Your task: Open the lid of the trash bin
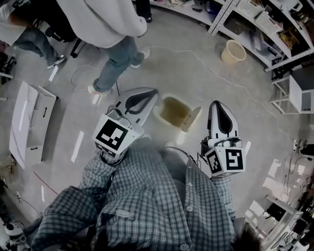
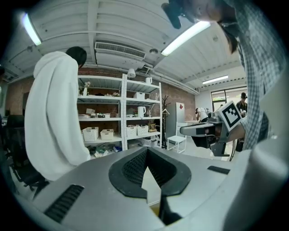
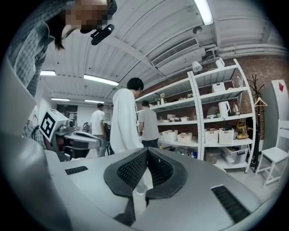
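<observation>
Left gripper point(image 1: 147, 97) and right gripper point(image 1: 219, 110) are held closed, empty.
At centre frame between them, the trash bin point(image 1: 172, 111) is seen open, its lid point(image 1: 192, 119) tipped up rightward.

A person in a white hoodie point(image 1: 105, 19) is standing near the white shelving point(image 1: 219, 14). A beige bucket point(image 1: 233, 52) is sitting just beside that shelving, and a white chair point(image 2: 177, 142) is standing near its end.
</observation>
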`<control>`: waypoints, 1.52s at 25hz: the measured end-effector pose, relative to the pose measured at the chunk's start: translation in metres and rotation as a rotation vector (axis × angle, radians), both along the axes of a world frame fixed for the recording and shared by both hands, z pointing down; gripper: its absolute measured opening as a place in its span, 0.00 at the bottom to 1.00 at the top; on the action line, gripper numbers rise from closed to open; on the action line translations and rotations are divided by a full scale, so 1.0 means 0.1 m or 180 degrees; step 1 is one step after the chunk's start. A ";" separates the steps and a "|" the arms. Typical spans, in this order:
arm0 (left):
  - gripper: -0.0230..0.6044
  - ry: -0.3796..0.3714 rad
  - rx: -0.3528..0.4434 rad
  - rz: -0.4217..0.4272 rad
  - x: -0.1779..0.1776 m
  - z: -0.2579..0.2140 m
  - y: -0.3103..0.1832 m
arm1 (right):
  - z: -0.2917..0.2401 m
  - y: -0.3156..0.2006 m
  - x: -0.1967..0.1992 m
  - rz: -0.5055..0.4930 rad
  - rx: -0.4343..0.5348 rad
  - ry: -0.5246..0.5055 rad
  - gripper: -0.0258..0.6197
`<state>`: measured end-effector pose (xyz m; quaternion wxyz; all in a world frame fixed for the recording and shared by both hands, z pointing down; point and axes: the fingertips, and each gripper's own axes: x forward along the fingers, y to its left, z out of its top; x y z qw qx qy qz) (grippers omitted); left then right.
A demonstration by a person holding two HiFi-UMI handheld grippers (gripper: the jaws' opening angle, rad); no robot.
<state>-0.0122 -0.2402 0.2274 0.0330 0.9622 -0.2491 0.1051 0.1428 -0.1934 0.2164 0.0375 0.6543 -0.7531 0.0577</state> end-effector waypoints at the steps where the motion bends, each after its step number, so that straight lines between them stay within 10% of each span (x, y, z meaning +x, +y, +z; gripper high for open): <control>1: 0.04 0.0007 -0.0012 -0.0002 0.00 0.01 0.00 | 0.00 0.00 -0.01 -0.0014 -0.0008 0.0010 0.07; 38: 0.04 -0.0007 -0.0087 0.0043 0.03 0.10 0.12 | 0.09 0.13 -0.03 -0.0052 -0.0106 0.0138 0.07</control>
